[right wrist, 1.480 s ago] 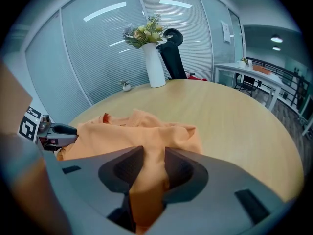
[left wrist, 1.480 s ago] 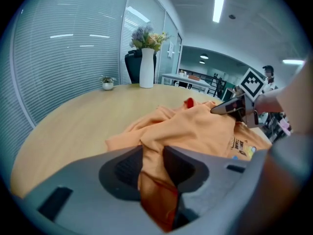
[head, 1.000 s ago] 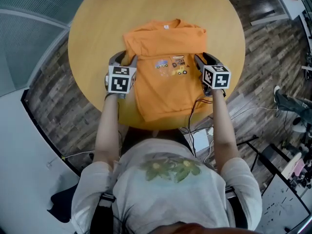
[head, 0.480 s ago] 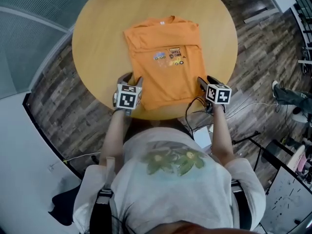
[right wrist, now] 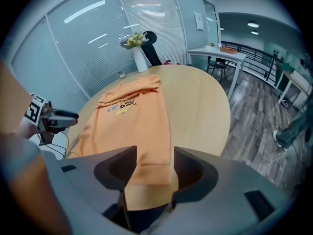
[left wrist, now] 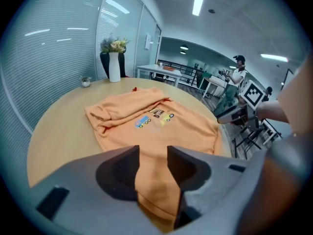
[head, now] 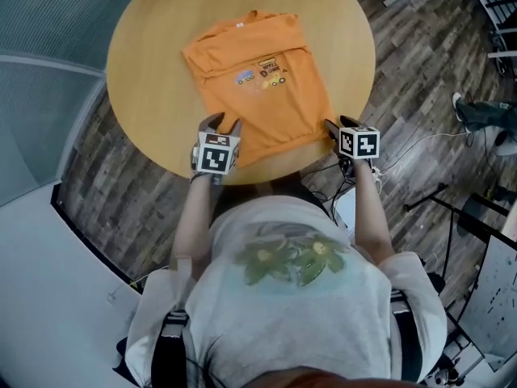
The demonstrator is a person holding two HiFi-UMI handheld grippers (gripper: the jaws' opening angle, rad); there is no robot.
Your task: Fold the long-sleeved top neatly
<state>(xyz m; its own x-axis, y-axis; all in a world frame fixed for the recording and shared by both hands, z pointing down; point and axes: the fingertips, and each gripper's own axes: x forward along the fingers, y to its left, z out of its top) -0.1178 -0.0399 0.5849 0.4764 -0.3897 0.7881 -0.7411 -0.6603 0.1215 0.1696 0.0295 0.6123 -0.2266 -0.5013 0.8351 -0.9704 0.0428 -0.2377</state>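
Note:
An orange long-sleeved top lies flat on the round wooden table, sleeves folded in, printed front up, collar at the far side. My left gripper hovers over the near left part of the hem. Its jaws stand apart in the left gripper view, with flat orange cloth showing in the gap. My right gripper is at the near right corner of the hem. Those jaws are wide open above the cloth's corner, and nothing is pinched.
A white vase with flowers and a small cup stand at the table's far edge. Cables run over the wood floor by the near edge. Someone's leg shows at the right, and people stand in the background.
Both grippers slid from the top's sides, near its middle, back along the edges to the near hem. The top has kept its shape.

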